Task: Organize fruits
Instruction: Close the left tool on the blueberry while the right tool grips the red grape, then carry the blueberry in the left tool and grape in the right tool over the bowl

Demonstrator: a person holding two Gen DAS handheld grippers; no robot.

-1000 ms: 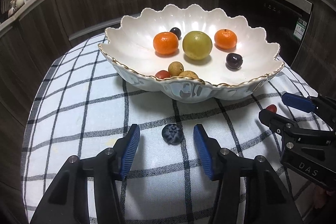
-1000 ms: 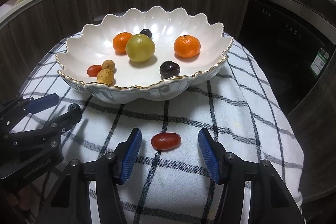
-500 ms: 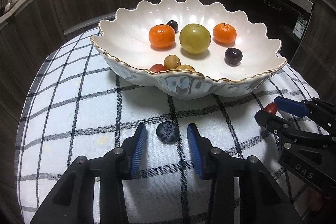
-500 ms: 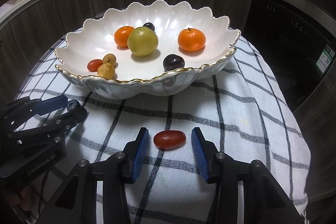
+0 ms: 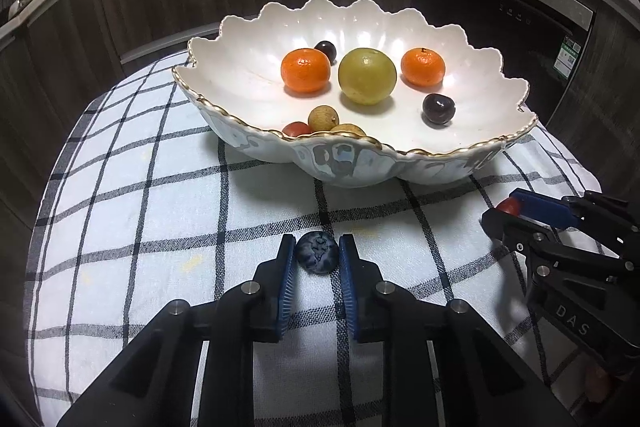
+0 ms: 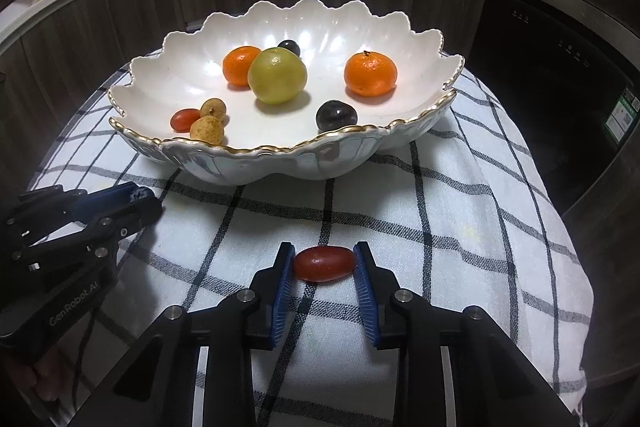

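Blueberry point(image 5: 317, 257) and tomato point(image 6: 324, 263) lie pinched, near bowl rim point(image 5: 332, 137).

Between your left gripper's point(image 5: 317, 255) blue pads sits a dark blue blueberry point(image 5: 317, 257) with a paler bloom; between your right gripper's point(image 6: 324, 264) blue pads, a glossy red grape tomato point(image 6: 324, 264). Both gripper bodies are black. Under the jaws lies a white cloth point(image 6: 460, 227) checked with black lines. Beyond the jaws, the white bowl point(image 5: 352, 163) has a gold-edged scalloped rim and holds two orange mandarins point(image 5: 305, 70), a yellow-green fruit point(image 5: 367, 75), dark purple cherries point(image 5: 439, 108) and tan longans point(image 6: 207, 129).
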